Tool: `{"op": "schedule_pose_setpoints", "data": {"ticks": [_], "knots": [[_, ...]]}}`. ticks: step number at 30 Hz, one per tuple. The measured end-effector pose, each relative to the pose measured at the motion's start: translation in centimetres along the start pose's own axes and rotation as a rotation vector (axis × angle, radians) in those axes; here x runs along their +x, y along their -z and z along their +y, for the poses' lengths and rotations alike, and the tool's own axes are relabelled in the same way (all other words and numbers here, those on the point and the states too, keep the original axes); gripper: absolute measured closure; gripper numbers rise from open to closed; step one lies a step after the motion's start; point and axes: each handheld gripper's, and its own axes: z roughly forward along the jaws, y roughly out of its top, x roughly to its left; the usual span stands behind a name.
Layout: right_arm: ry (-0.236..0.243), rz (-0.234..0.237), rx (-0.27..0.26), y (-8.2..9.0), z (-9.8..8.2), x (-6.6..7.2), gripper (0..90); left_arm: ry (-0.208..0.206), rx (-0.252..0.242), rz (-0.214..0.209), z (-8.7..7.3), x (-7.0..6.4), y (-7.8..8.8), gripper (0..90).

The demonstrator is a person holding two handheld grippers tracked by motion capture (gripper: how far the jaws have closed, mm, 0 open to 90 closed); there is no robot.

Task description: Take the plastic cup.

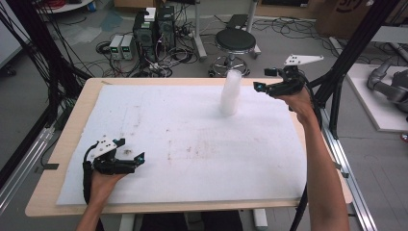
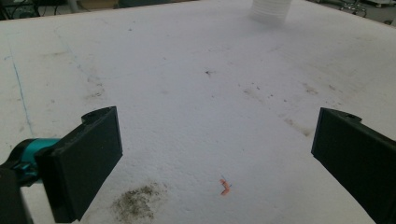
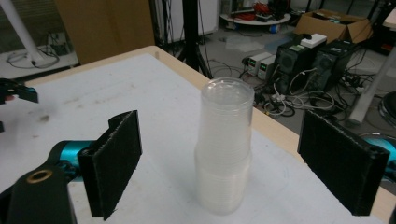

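Cups (image 3: 225, 149) stand as one stack of clear plastic ones, nested upright on the white mat (image 1: 192, 144) near its far edge; their number is too blurred to count, and nothing shows inside the top cup. Two grippers are in play. Seen from above, the right gripper (image 1: 262, 86) hangs just beside the stack, jaws spread wide and holding nothing. Well apart from the stack, the left gripper (image 1: 132, 156) rests low over the mat's near edge, jaws also spread, with nothing between them.

L claw (image 1: 129, 155) low at near-left, jaws wide apart; R claw (image 1: 262, 83) raised far-right w/ forearm outstretched, jaws apart.
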Motion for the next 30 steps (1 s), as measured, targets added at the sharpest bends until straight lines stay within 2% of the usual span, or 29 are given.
{"op": "schedule_pose_setpoints", "data": {"ticks": [3,5,12,17,22,30], "knots": [[0.010,0.008,-0.025,-0.5,0.4,-0.5,13.2,-0.001,0.002,0.000,0.0,0.0,0.0,1.8],[-0.002,-0.012,-0.017,-1.1,0.4,-1.0,13.2,0.001,0.002,0.000,0.0,0.0,0.0,1.8],[-0.010,-0.026,-0.029,-2.6,0.3,-1.2,13.2,-0.001,0.004,0.002,0.0,0.0,0.0,1.8],[-0.010,-0.019,-0.038,-3.5,1.5,-1.4,13.2,0.001,0.005,0.003,0.0,0.0,-0.1,1.8],[-0.012,-0.010,-0.023,-4.1,2.1,-1.6,13.2,-0.003,0.001,0.001,0.0,0.0,0.0,1.8],[-0.020,-0.013,0.000,-5.9,1.8,-1.5,13.2,-0.001,0.002,-0.001,0.0,0.0,0.0,1.8]]}}
